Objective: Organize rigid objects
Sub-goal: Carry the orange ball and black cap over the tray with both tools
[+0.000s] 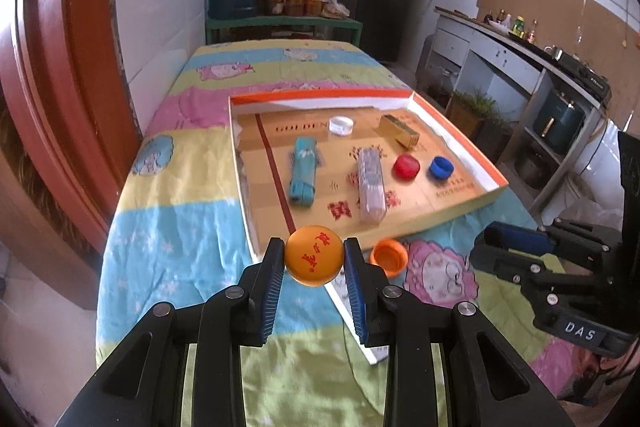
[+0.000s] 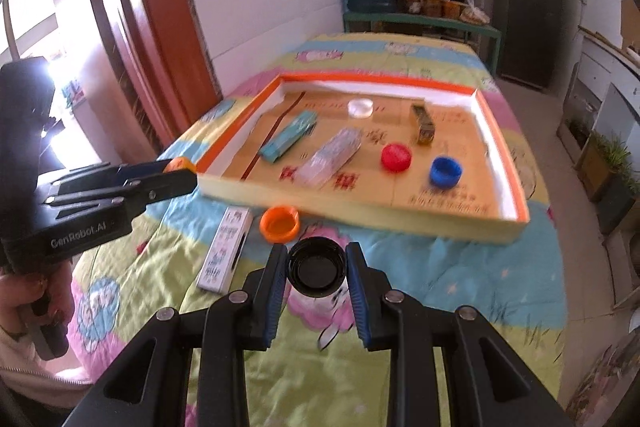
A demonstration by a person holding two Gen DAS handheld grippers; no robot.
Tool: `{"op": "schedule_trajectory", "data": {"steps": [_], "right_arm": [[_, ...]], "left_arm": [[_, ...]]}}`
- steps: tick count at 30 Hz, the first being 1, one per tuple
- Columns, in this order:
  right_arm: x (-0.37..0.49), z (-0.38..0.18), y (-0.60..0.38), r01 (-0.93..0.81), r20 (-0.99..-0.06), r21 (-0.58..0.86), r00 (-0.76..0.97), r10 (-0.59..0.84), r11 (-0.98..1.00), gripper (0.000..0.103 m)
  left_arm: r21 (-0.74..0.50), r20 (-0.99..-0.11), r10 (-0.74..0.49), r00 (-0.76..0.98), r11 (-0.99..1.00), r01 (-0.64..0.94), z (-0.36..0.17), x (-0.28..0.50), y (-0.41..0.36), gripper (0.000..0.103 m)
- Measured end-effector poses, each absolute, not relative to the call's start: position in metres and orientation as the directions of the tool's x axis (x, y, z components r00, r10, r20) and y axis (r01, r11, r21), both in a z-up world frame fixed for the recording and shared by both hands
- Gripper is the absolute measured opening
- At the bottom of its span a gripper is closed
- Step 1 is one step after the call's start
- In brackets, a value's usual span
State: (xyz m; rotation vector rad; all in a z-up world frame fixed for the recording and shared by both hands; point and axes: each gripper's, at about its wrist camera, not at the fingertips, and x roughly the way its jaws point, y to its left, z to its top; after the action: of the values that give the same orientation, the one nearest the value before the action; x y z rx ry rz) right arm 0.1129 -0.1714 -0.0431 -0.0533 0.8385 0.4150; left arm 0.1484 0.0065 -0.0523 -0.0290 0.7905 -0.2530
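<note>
Left gripper (image 1: 314,261) clamped on an orange ball (image 1: 314,254) with red print, held above the near corner of the tray (image 1: 460,209). Right gripper (image 2: 317,267) clamped on a black cap (image 2: 317,268), open side facing the camera, held over the patterned bedsheet (image 2: 460,267) just in front of the tray.

Tray is a shallow box lid with an orange rim, sitting on the sheet. Inside: teal pack (image 1: 303,171), clear wrapped pack (image 1: 371,185), red cap (image 1: 406,166), blue cap (image 1: 440,167), clear round lid (image 1: 341,125), small gold box (image 1: 399,131). All lying apart from each other.

Orange cap (image 1: 388,257) on the sheet, just outside the tray's near wall, open side up.

Right view only: white flat box (image 2: 226,249) on the sheet next to the orange cap (image 2: 280,223), shown whole; the left view has it mostly hidden behind the gripper fingers. Right view also shows the ball as only an orange sliver (image 2: 179,163) at the left gripper's tip. Left view shows the right gripper from the side at the right edge; the black cap can't be made out there.
</note>
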Motion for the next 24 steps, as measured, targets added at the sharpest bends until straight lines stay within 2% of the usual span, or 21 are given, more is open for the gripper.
{"op": "schedule_trajectory", "data": {"steps": [24], "right_arm": [[0.174, -0.01, -0.177, -0.372, -0.662, 0.087, 0.671, 0.332, 0.924, 0.03]], "left_arm": [[-0.142, -0.648, -0.238, 0.724, 0.971, 0.192, -0.021, 0.21, 0.0, 0.03]]}}
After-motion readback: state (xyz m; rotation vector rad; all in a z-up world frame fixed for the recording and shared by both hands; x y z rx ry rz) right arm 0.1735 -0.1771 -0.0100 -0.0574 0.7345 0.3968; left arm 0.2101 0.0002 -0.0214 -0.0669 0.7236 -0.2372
